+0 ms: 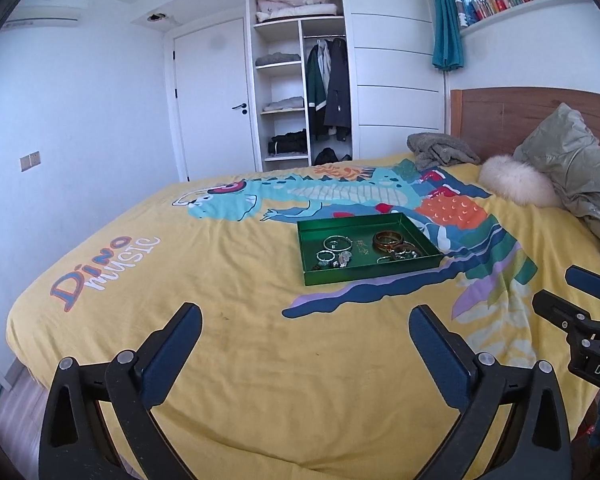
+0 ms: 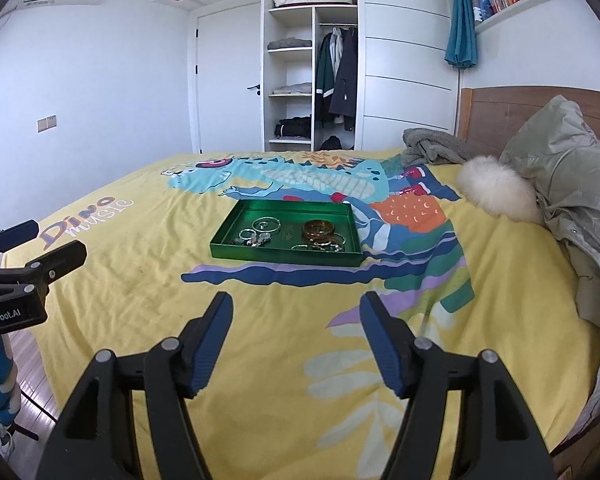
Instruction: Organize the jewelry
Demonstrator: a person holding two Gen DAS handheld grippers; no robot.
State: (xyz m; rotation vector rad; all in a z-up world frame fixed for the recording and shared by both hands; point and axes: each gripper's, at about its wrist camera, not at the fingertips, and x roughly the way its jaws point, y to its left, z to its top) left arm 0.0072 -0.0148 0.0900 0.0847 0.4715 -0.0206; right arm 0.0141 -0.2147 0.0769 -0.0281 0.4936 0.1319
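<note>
A green tray [image 1: 360,276] [image 2: 284,258] sits on the yellow bedspread. It holds silver bangles [image 1: 337,243] [image 2: 266,225] on the left, amber and brown bangles [image 1: 388,239] [image 2: 318,229] on the right, and several small silver pieces [image 1: 332,260] [image 2: 252,239]. My left gripper [image 1: 305,316] is open and empty, above the bed in front of the tray; it also shows in the right wrist view [image 2: 44,240]. My right gripper [image 2: 296,308] is open and empty, in front of the tray; it also shows in the left wrist view [image 1: 560,286].
A grey-green jacket with a white fur trim [image 2: 496,190] [image 1: 516,184] lies by the wooden headboard [image 1: 520,112]. A grey folded cloth [image 1: 440,150] [image 2: 432,146] lies at the far side of the bed. An open wardrobe [image 1: 300,80] stands behind.
</note>
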